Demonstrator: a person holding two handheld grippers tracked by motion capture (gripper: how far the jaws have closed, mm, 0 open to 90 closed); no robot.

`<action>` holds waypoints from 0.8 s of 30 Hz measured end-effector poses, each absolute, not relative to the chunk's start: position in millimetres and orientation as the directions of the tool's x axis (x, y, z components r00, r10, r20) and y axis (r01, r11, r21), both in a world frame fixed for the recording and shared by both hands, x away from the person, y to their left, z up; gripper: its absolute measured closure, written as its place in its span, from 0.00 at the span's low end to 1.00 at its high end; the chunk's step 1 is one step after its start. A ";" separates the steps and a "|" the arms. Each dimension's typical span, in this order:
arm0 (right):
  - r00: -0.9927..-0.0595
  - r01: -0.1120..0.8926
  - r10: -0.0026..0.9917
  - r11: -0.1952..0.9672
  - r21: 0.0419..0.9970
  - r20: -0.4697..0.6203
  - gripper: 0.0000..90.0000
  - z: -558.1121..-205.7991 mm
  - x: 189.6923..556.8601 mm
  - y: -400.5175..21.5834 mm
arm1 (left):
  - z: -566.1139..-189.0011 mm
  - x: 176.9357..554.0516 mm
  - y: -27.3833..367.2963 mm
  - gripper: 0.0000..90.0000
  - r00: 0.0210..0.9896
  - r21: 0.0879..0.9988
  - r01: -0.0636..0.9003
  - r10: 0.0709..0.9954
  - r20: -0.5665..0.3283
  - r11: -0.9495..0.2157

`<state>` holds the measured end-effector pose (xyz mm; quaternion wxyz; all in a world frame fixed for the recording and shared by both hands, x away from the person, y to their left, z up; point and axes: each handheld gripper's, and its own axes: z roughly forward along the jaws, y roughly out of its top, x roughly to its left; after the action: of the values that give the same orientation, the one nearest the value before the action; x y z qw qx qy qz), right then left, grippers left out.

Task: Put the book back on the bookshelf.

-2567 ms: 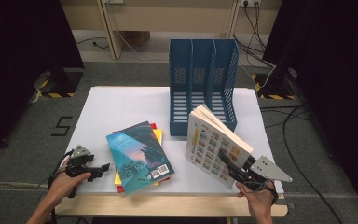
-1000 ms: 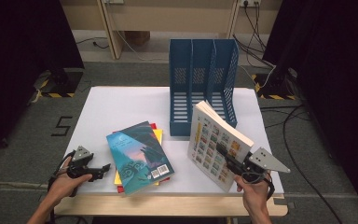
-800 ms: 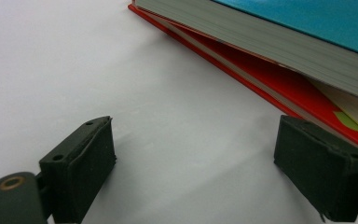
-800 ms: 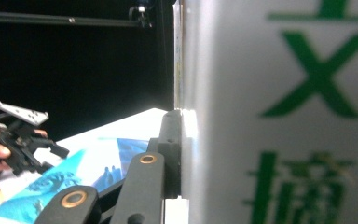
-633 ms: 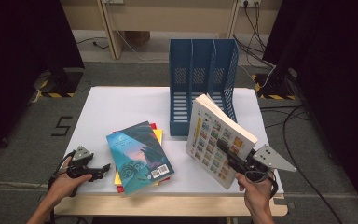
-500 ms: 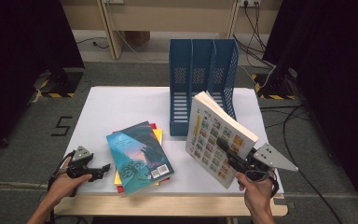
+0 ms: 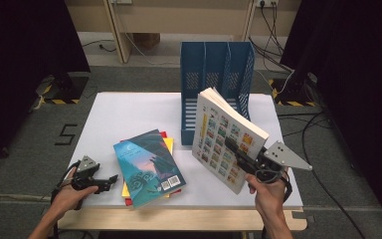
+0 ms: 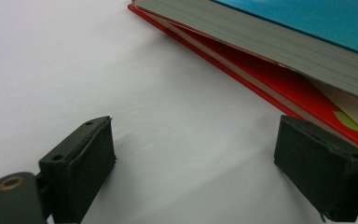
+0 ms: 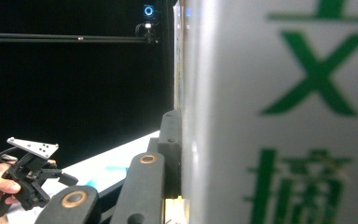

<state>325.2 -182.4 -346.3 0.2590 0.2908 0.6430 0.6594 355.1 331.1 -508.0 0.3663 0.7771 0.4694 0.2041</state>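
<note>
From the high view, the right gripper point(image 7: 235, 151) clenched its jaws on a thick white paperback book with a grid of colourful pictures on its cover point(image 7: 219, 137), which stood tilted above the right part of the white table point(image 7: 124, 112), just in front of the blue plastic file rack with 3 slots point(image 7: 214, 74). The left gripper point(image 7: 110, 178) rested low at the table's near left edge, its jaws released, just beside a stack of flat books topped by a teal-covered one point(image 7: 148, 167). In the left gripper view, 2 black pads point(image 8: 81, 168) stood wide apart over bare table, the right one beside the stack's red bottom cover point(image 8: 279, 88). In the right gripper view, a black pad point(image 9: 170, 149) pressed flat against the white book point(image 9: 279, 112), whose cover bore green characters; the left gripper point(image 9: 67, 178) appeared farther off.
</note>
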 end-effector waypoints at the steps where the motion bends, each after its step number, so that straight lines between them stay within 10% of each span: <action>1: -0.697 0.034 0.715 -0.041 0.999 0.053 0.82 -345.2 326.1 -181.7 | -508.0 355.1 331.2 0.12 0.476 0.761 0.580 0.879 -0.027 -0.291; 24: -0.679 0.018 0.733 -0.038 0.999 0.040 0.82 -303.4 353.5 -172.1 | -508.0 355.1 331.1 0.12 0.476 0.761 0.580 0.879 -0.026 -0.292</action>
<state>353.5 -172.1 -303.4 0.2721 0.2944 0.6380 0.6574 355.1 331.1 -508.0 0.3660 0.7773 0.4693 0.2042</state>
